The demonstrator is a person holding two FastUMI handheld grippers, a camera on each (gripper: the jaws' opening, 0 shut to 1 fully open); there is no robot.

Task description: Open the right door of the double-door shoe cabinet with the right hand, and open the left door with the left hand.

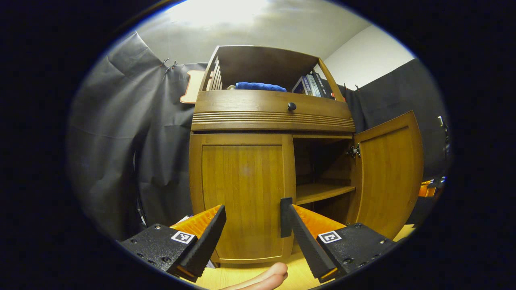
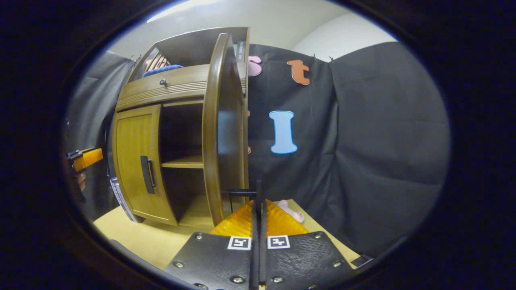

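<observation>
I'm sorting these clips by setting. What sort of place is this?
Probably a staged recording booth, not a lived-in home: black cloth hangs behind a wooden shoe cabinet standing on a pale tabletop.

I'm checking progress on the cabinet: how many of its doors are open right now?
1. The right door is swung wide, showing the inner shelf. The left door is closed; the left gripper faces it, fingers apart.

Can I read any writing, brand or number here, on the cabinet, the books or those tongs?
No text here is legible.
Book spines on the cabinet's top shelf: print too small and blurred to read.
Square markers on the left tongs: black-and-white patterns, no words.
</observation>
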